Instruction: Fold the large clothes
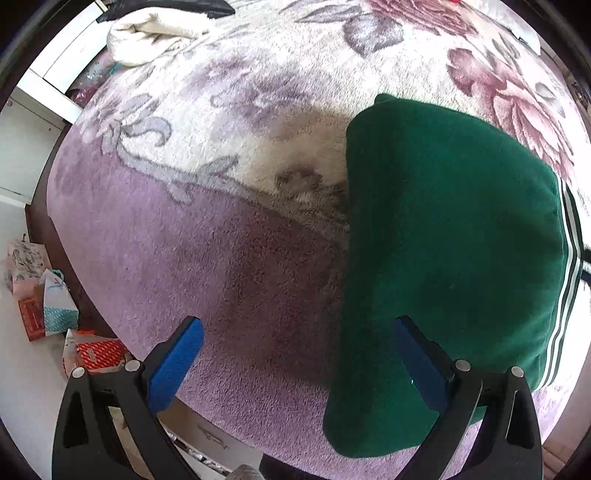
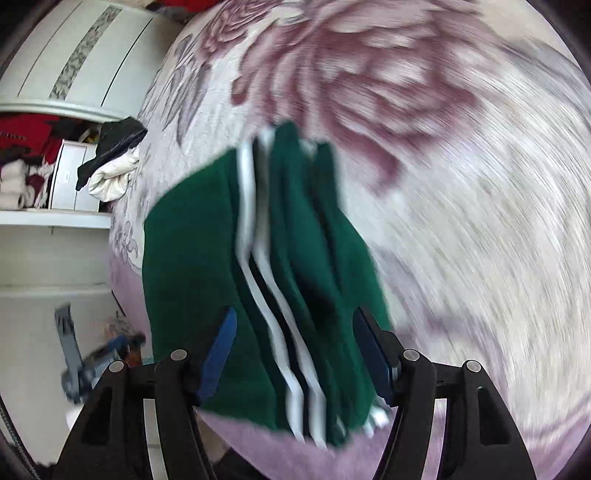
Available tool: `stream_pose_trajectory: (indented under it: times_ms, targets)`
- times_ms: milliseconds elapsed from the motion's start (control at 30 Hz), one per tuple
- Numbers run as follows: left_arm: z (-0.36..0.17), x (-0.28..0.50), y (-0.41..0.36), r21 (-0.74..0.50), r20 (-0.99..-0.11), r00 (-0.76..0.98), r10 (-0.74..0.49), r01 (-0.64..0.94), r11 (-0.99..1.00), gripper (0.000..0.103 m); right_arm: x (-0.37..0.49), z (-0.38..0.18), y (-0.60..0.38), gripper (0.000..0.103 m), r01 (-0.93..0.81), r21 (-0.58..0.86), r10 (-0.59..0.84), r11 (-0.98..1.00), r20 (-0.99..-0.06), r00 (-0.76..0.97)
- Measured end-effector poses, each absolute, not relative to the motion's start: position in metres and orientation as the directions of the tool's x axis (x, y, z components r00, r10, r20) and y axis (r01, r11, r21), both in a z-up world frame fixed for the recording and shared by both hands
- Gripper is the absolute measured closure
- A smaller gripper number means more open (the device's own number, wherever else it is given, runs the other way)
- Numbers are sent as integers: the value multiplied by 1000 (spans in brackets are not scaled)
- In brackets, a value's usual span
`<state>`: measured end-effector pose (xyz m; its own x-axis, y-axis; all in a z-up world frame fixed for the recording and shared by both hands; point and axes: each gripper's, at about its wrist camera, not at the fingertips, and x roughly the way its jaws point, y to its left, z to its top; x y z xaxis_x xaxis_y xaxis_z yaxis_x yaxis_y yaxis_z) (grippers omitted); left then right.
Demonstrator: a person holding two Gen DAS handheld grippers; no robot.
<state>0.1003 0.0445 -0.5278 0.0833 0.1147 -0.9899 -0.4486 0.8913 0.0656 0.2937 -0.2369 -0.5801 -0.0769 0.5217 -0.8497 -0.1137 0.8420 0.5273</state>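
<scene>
1. Green garment (image 1: 450,236) with white side stripes (image 2: 258,266) lies folded into a thick block on the floral plush blanket (image 1: 207,236) that covers the bed. Judging by the stacked layers, folding is near done.
2. Left gripper (image 1: 299,354) points down over the blanket, jaws wide apart and nothing between the pads. Its right finger (image 1: 417,358) sits over the garment's near-left edge, while its left finger (image 1: 177,362) is over bare blanket. Contact with the cloth can't be confirmed from this angle.
3. Right gripper (image 2: 293,350) straddles the striped edge of the stack. The layered fold edges run up between the fingers, with gaps showing between the pads and the cloth, so it reads as released, not clamping.
4. Why so: both sets of fingers bracket opposite sides of the block, likely to square it up or to set up the next pinch.
5. Hard to read: the right wrist view is heavily motion-blurred, so layer count and stripe detail are smeared. The garment's far-right edge runs out of the left wrist view. What type of garment it is can't be told.
6. Beyond the fingers: a cream cloth (image 1: 147,33) lies far off at the blanket's edge, and shelves (image 2: 55,177) with stacked clothes stand left of the bed.
</scene>
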Motion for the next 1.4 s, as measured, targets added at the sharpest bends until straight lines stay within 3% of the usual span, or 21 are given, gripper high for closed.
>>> stream_pose_trajectory:
  times_ms: [100,133,167,300,400,467,567,633,700,767,867,967,1133,1267,1333,1367,1400]
  targets:
    - [-524,103,44,53,-989,100,111,-458,888,0,318,-612,-199,38,-113,453,437,885,-889,-138]
    - [-522,103,44,49,-989,103,108,-460,887,0,326,-629,-185,46,-86,452,430,888,-882,-194]
    - [-522,102,44,49,-988,105,109,-461,886,0,326,-636,-181,67,-72,449,427,890,-880,-208]
    - [-521,96,48,53,-987,110,119,-470,881,0,325,-605,-169,93,-81,413,401,907,-906,-133]
    - [-521,88,53,33,-990,103,96,-493,870,0,327,-555,-196,93,-13,487,487,873,-873,14]
    - [-522,84,56,21,-992,97,82,-509,861,0,331,-550,-192,93,-69,456,458,888,-888,31]
    - [-523,81,62,8,-994,88,64,-530,848,0,326,-582,-183,90,-180,320,314,930,-947,-62]
    - [-521,79,68,-10,-993,103,56,-544,839,0,331,-596,-186,72,-207,285,273,936,-958,-84]
    - [-522,81,72,-29,-992,120,45,-549,835,0,340,-595,-198,42,-188,300,284,935,-953,-109]
    - [-529,88,78,-81,-989,149,2,-551,830,0,337,-596,-212,37,-153,363,347,919,-930,-120]
    - [-544,105,84,-210,-971,209,-112,-535,818,0,335,-610,-228,10,-146,465,437,873,-880,-186]
    - [-566,125,81,-296,-953,215,-215,-492,819,0,328,-656,-230,0,-170,538,466,825,-820,-334]
    - [-600,146,78,-502,-864,260,-430,-425,753,0,339,-690,-241,0,-65,682,615,729,-693,-375]
    - [-603,159,75,-570,-821,315,-476,-393,722,1,348,-695,-230,0,-15,794,727,608,-564,-393]
    - [-593,163,73,-565,-820,354,-449,-381,731,15,349,-697,-218,0,-21,803,733,595,-553,-396]
    - [-586,165,73,-551,-827,369,-425,-380,743,26,351,-697,-214,4,-15,800,733,600,-557,-389]
    - [-580,167,73,-540,-832,376,-408,-376,753,32,352,-696,-214,34,-1,798,740,602,-558,-376]
